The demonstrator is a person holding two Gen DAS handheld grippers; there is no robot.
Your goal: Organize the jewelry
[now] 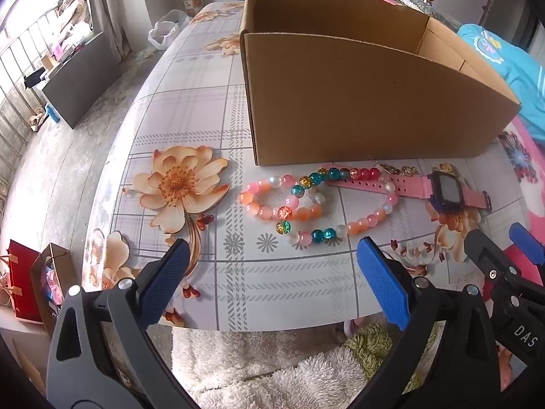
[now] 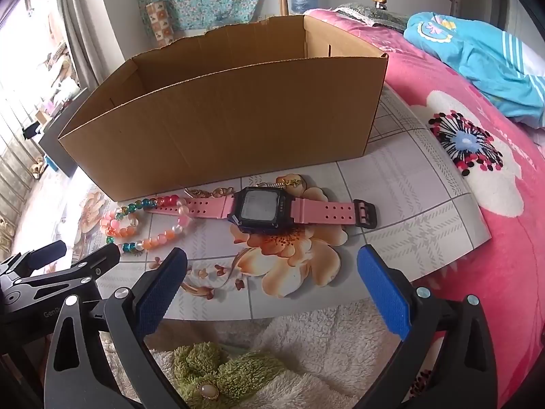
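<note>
Strands of pink, orange and teal beads (image 1: 306, 204) (image 2: 146, 225) lie on the flowered tabletop (image 1: 190, 102) in front of an open cardboard box (image 1: 357, 95) (image 2: 221, 119). A pink-strapped watch (image 1: 446, 189) (image 2: 262, 209) lies flat to their right. Small gold pieces (image 1: 391, 169) (image 2: 211, 192) sit against the box's front wall. My left gripper (image 1: 272, 266) (image 2: 75, 252) hovers open just short of the beads, holding nothing. My right gripper (image 2: 272, 272) (image 1: 500, 242) hovers open short of the watch, also holding nothing. The box's floor is hidden by its front wall.
A pink flowered blanket (image 2: 477, 204) with a blue garment (image 2: 483, 64) lies right of the table. Fluffy white and green cloth (image 2: 238, 368) sits below the near table edge. A plastic bag (image 1: 167, 30) rests at the far corner. Red and brown gift bags (image 1: 24, 279) stand on the floor at left.
</note>
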